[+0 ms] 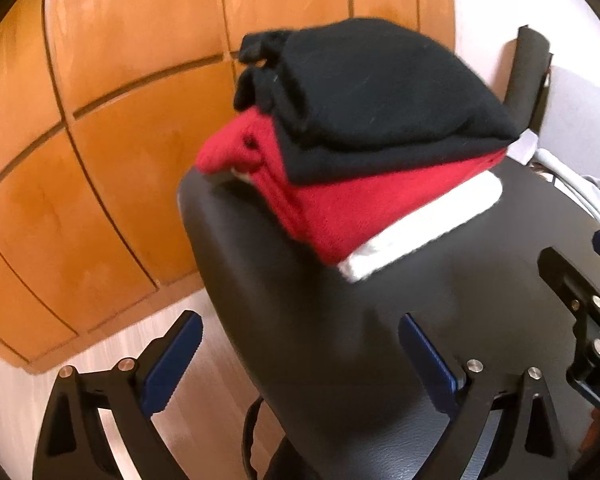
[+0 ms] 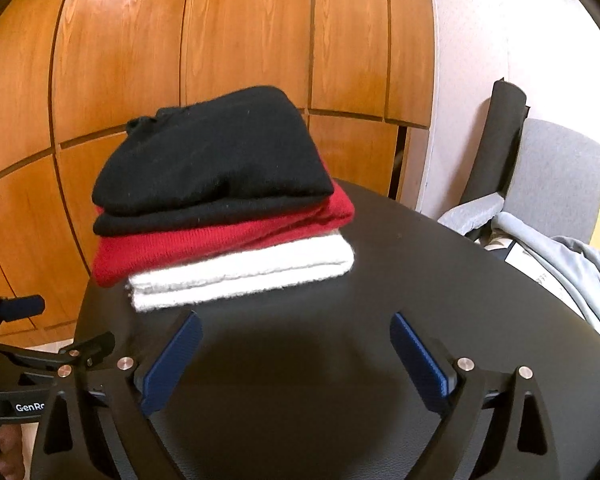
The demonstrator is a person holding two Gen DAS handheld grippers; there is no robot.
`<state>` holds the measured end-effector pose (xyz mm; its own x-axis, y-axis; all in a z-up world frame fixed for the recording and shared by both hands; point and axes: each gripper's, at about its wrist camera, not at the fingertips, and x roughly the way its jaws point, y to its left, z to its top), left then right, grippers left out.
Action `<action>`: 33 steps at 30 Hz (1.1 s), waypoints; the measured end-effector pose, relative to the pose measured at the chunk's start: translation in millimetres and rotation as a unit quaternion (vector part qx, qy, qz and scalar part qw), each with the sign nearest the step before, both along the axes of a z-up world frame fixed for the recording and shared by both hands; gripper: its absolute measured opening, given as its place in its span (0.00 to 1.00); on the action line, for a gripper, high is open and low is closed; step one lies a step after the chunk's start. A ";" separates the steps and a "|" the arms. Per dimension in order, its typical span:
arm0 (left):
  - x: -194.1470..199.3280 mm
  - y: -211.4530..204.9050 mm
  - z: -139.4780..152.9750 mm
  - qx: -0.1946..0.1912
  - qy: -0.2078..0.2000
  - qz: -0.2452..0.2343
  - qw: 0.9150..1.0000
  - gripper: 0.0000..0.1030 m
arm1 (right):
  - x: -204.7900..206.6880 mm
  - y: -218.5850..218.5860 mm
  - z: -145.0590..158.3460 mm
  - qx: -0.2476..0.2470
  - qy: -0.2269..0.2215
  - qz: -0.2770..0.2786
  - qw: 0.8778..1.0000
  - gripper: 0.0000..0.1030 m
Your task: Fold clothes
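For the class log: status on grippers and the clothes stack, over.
Left gripper and right gripper: jaws open, empty. Black sweater, red, white folded, stacked on the black table. Nothing in the way.

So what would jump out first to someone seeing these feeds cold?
A folded stack at the far left of the black table: black sweater on top, red sweater under it, white garment at the bottom. Orange wood panelling fills the background.
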<state>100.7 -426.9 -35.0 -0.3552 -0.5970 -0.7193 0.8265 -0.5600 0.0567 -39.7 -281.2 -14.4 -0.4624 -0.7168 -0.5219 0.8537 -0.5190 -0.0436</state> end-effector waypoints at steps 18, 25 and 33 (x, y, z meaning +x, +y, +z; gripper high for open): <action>1.1 3.1 -9.1 0.005 0.004 0.009 1.000 0.96 | -1.8 2.7 -2.0 -0.005 -0.008 -0.008 1.000 0.95; 9.8 2.9 -4.6 0.019 0.056 0.004 0.998 0.96 | -2.6 2.7 -2.7 -0.001 -0.009 -0.008 1.000 0.95; 6.7 0.5 -4.9 0.043 0.050 0.002 0.998 0.92 | -1.7 2.2 -3.2 0.000 -0.007 -0.008 1.000 0.95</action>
<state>107.4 -426.4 -39.9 -0.4249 -0.5355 -0.7299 0.8281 -0.5557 -0.0742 -41.3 -279.0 -17.6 -0.4664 -0.7091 -0.5289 0.8460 -0.5321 -0.0326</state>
